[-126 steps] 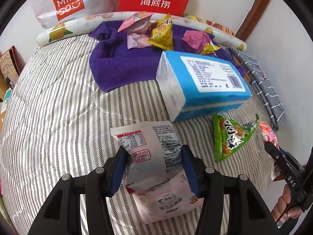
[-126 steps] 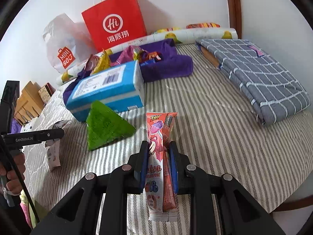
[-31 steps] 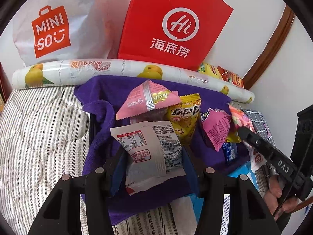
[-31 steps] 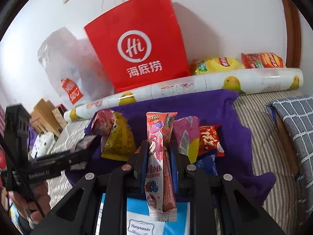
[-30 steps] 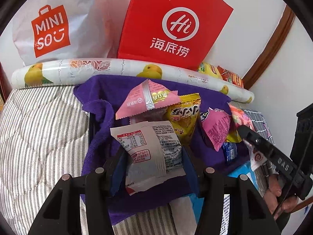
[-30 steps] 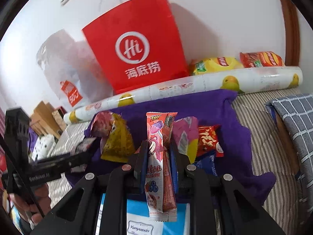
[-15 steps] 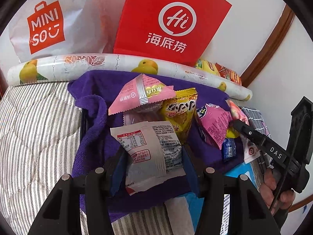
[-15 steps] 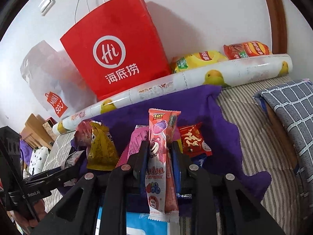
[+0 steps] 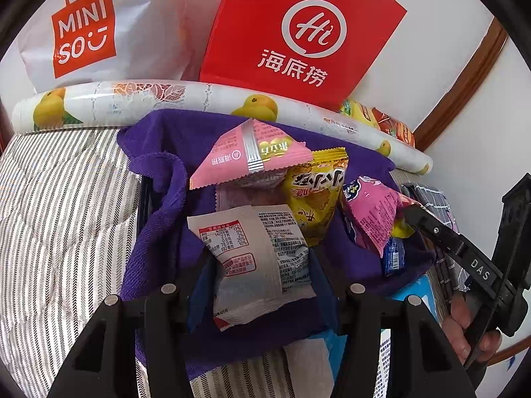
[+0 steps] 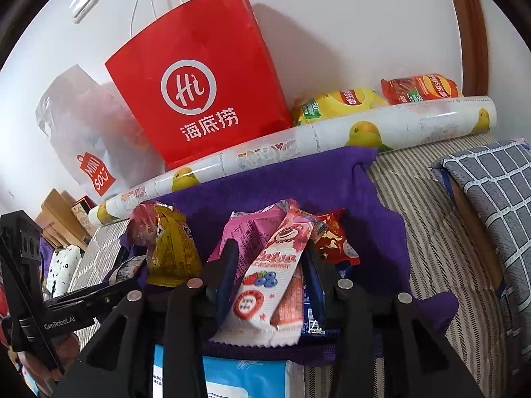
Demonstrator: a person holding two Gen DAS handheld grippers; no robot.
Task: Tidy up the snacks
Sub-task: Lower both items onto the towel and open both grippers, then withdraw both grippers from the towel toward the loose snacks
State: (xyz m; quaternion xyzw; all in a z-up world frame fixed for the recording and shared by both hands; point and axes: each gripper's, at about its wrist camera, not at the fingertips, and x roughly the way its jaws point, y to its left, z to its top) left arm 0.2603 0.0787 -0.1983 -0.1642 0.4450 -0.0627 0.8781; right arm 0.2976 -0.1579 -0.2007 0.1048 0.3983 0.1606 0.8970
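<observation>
Snack drop onto the purple towel (image 10: 332,179) on the bed. The right gripper (image 10: 268,265) is opening its jaws; the pink berry bar (image 10: 268,272) lies tilted between them, apparently loose and resting on the snack pile. Best practice here: let the jaws part fully before lifting straight back, so the wrapper does not snag. The left gripper (image 9: 255,265) clamps the white packet (image 9: 252,258) above the towel, near the yellow pouch (image 9: 315,195); it should lower before releasing.
</observation>
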